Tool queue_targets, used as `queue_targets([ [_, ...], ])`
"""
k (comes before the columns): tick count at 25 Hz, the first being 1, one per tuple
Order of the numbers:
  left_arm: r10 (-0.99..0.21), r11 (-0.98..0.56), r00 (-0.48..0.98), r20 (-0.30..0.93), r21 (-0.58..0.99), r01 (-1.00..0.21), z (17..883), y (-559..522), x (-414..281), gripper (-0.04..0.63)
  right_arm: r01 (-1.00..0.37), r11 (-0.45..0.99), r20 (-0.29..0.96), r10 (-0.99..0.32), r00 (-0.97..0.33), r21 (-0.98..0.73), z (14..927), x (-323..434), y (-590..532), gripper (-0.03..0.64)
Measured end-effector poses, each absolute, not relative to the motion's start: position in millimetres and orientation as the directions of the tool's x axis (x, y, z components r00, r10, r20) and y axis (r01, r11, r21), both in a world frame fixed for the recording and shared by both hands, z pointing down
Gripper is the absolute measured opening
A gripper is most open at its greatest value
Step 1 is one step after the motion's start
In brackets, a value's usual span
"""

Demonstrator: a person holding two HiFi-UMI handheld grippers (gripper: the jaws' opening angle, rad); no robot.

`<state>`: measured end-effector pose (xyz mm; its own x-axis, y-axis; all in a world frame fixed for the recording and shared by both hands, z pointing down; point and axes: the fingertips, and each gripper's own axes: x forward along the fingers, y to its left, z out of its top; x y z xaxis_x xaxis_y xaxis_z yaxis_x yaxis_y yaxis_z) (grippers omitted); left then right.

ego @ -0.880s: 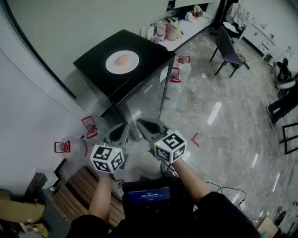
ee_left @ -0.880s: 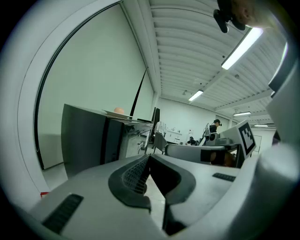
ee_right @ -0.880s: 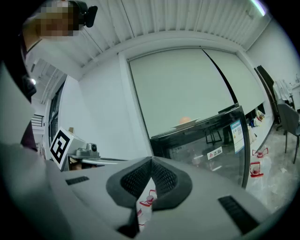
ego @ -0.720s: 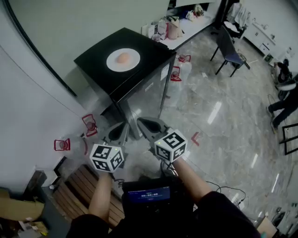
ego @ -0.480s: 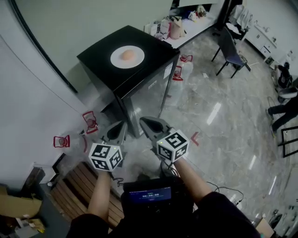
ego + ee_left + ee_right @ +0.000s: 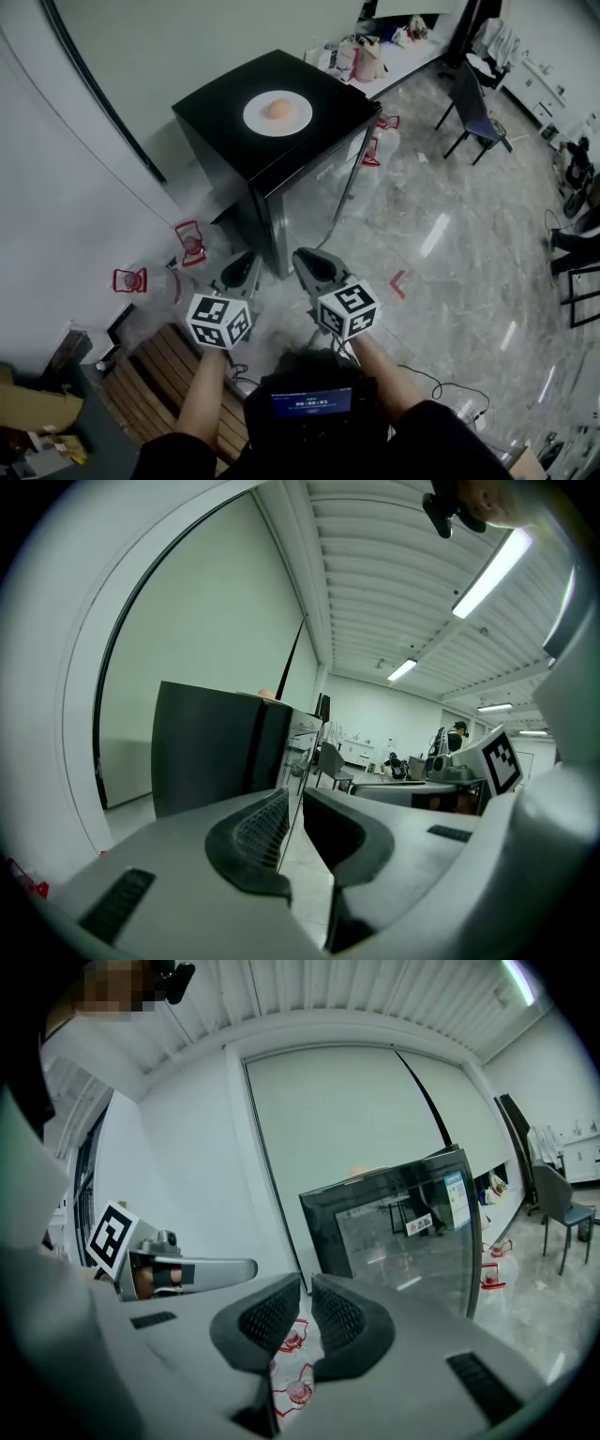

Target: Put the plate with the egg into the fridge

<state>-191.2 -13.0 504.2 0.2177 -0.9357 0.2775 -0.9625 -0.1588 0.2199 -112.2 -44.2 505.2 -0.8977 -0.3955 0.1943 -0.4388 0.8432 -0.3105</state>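
- Two clear jugs with red handles (image 6: 128,279) lie on the grey floor by the white wall at far left, with a slatted wooden pallet (image 6: 155,380) nearer the person.
- The left gripper (image 6: 246,262), grey with a black-and-white marker cube, is held low and well short of the fridge. Its jaws are drawn together to a thin slit with nothing between them.
- The small glossy black fridge (image 6: 305,192) stands ahead of both grippers, its door closed.
- The round white plate (image 6: 255,118) rests on the fridge's flat top, near the middle, with the pale brown egg (image 6: 277,109) at its centre.
- The right gripper (image 6: 307,261), of the same grey build, sits just beside the left one. Its jaws are likewise pressed nearly together and empty.
- A red arrow mark (image 6: 401,283) shows on the marbled floor to the right.
- A dark chair (image 6: 473,111) stands far right, near a white counter (image 6: 398,58).
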Motion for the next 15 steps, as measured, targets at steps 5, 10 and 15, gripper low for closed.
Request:
queue_targets([
  [5,-0.898,-0.234,0.286,0.334,0.188,-0.954,511,-24,-186,0.078,-0.522,0.812,0.263,-0.461,-0.848,-0.262,542,-114,-53,0.094],
  [10,-0.862,-0.314,0.321,0.392,0.084,-0.946,506,-46,-197,0.081,-0.654,0.752,0.248,-0.620,-0.744,-0.084,573,-131,-66,0.095],
  [15,-0.826,-0.406,0.393,0.404,0.055,-0.912,509,-59,-208,0.081,-0.747,0.664,0.331,-0.698,-0.635,-0.032,626,-168,-82,0.143],
])
